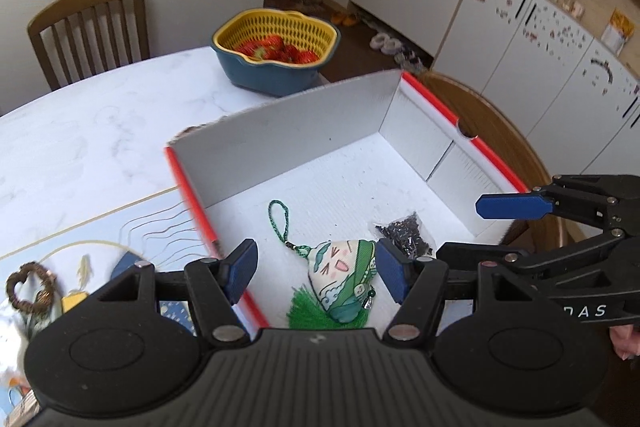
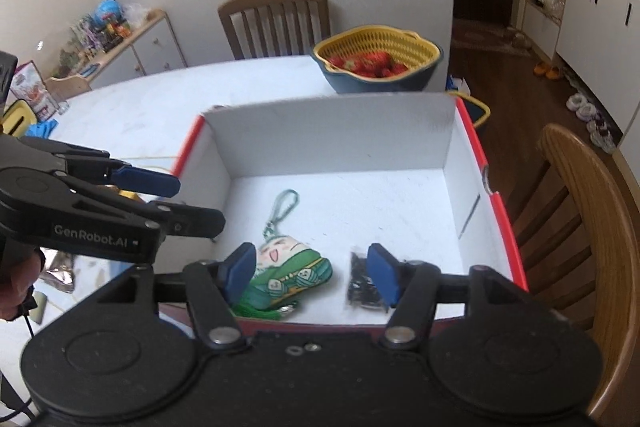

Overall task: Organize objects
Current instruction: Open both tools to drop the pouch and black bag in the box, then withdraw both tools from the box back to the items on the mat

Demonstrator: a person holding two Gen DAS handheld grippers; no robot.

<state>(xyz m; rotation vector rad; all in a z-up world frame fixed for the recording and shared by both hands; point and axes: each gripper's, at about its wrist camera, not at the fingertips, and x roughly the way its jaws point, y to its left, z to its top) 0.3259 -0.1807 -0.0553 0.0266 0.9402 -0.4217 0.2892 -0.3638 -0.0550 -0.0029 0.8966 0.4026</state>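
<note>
We lift both tongs straight clear of the box (image 1: 424, 107) before reaching for the next loose piece on the desk (image 1: 80, 131). The left tongs (image 1: 316, 273) and right tongs (image 2: 312, 273) are released, holding nothing. The green charm (image 2: 286, 269) lies below them, the dark bead bag (image 2: 360, 283) beside it.

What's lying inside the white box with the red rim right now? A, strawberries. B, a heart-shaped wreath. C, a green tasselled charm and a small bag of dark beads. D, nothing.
C: the green tasselled charm and small bag of dark beads lie on the box floor.
</note>
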